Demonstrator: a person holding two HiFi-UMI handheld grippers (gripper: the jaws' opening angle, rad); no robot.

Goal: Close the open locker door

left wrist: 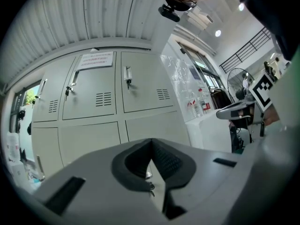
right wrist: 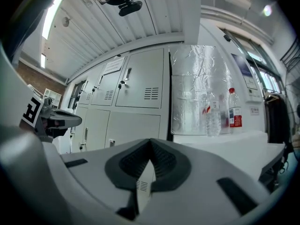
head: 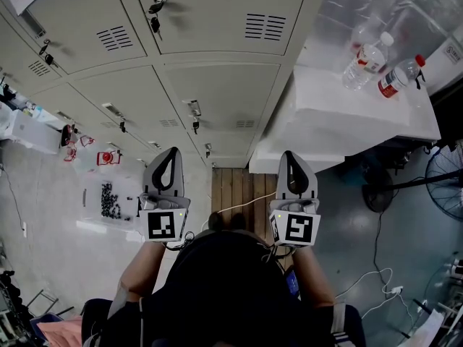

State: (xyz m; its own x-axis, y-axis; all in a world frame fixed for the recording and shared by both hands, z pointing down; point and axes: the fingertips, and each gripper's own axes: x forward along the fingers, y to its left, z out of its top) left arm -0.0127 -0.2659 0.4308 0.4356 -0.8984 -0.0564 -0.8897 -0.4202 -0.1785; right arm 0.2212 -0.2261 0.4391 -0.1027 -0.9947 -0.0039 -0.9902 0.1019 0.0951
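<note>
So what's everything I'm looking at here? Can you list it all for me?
lockers: one bank of many doors, pale grey, straight ahead
keys: several, dark, hanging from door locks
notice: one, white paper, on an upper locker door
counter: one, white, right of the lockers
water bottles: two, clear with red labels, on the counter
wooden boards: one patch, brown, on the floor at the lockers' foot
clear box: one, holding small black bits, on the floor at left
fan: one, dark, on the floor at far right
cable: one, white, on the floor at right
person: one, dark top, at the bottom of the head view
left tongs, right tongs: two, grey, both shut and empty
</note>
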